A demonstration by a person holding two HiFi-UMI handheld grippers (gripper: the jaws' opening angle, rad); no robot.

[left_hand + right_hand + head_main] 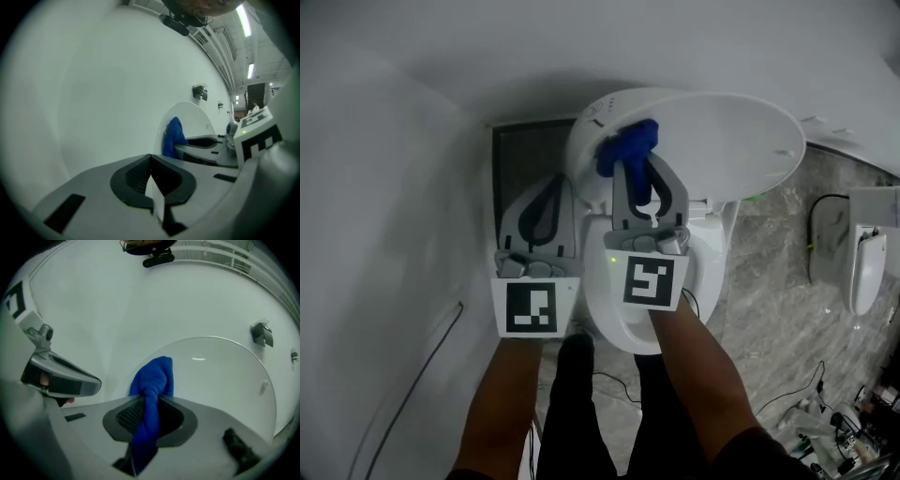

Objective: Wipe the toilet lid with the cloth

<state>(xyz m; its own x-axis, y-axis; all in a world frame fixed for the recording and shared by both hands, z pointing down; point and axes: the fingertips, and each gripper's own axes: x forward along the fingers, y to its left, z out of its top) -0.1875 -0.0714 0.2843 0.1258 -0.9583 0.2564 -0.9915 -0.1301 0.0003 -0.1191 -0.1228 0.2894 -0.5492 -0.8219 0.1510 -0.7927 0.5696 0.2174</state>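
The white toilet lid (722, 150) stands raised, its inner face towards me; it also fills the right gripper view (220, 380). My right gripper (628, 169) is shut on a bunched blue cloth (628, 145), which sticks out past the jaw tips (154, 378) and lies against the lid's left part. My left gripper (551, 183) hangs just left of it, shut with nothing between its jaws (151, 157), near the white wall. From the left gripper view the blue cloth (174, 137) shows against the lid (197, 119).
Below the grippers lies the white toilet seat (708, 244). A dark panel (520, 155) stands behind the left gripper, and a curved white wall (384, 206) rises on the left. Cables (787, 398) and a white fixture (862, 262) sit on the marbled floor at right.
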